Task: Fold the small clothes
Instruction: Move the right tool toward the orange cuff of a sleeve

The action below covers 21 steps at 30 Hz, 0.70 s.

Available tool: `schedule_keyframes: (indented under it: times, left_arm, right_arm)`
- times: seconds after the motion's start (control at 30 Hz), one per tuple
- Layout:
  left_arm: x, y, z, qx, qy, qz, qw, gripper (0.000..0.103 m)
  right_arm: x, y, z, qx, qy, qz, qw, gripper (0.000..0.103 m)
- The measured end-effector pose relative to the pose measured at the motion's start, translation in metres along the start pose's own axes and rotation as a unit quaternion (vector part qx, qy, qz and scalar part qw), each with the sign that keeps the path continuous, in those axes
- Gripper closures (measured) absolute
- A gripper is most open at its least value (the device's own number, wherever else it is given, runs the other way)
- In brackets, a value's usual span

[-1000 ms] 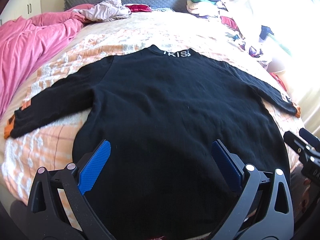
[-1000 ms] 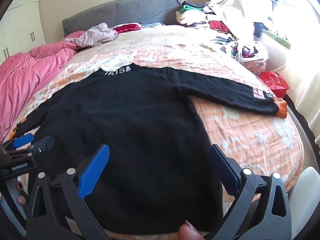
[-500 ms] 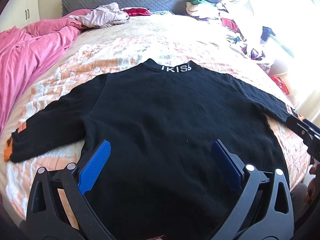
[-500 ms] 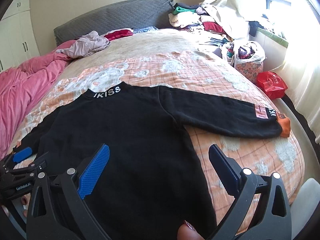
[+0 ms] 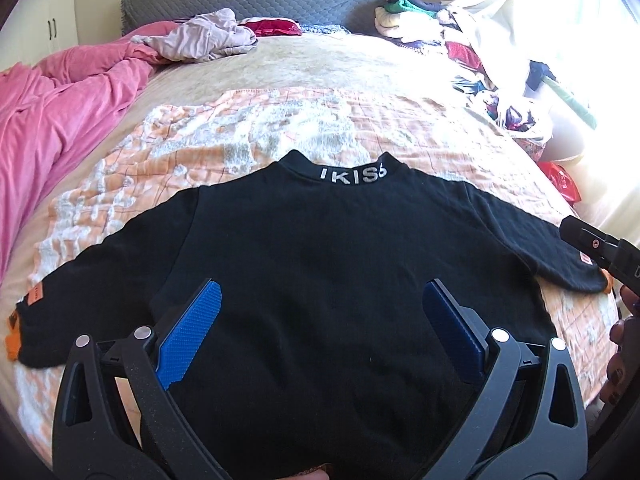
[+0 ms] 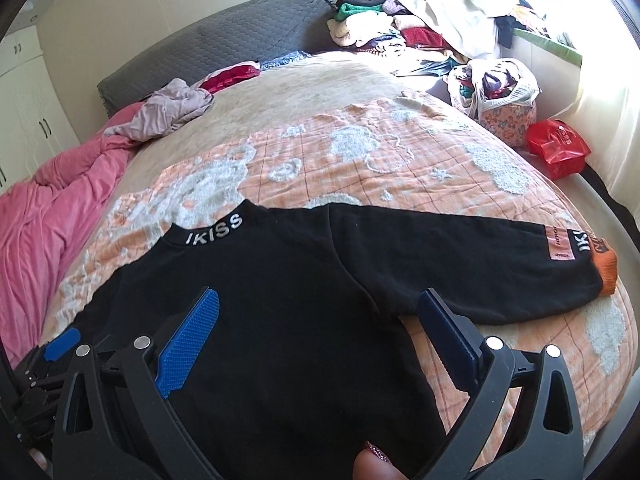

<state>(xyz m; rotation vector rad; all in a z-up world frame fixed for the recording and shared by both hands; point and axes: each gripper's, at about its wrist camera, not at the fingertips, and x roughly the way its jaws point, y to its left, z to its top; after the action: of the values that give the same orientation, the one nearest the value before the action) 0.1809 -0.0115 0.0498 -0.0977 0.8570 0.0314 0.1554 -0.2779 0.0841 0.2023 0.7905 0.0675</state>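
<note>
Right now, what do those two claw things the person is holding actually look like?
Each claw, the left claw and the right claw, is a black plastic frame with triangular cut-outs and round silver rivets. It forks into two long flat fingers, each faced with a bright blue, finely textured pad. No cables show. The person's fingernails wear dark, glittery polish.

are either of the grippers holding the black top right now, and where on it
Nothing is held. The left gripper and the right gripper both stand open above the black top, which lies flat on the bed.

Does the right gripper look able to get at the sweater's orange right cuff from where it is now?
Probably yes: the right gripper is open, and the orange cuff lies flat on the blanket with nothing between.
</note>
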Motion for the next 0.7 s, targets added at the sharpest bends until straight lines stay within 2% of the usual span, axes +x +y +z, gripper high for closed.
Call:
schedule_keyframes:
  times: [0.3, 0.7]
  left_arm:
    - [0.028, 0.0, 0.012, -0.014, 0.016, -0.002, 0.9998, 0.008]
    - [0.059, -0.014, 0.019, -0.018, 0.03, -0.004, 0.9994, 0.008]
  right_arm:
    - [0.01, -0.03, 0.018, 0.018, -0.021, -0.025, 0.999, 0.004]
    - [0.008, -0.108, 0.02, 0.084, -0.042, -0.084, 0.992, 0.004]
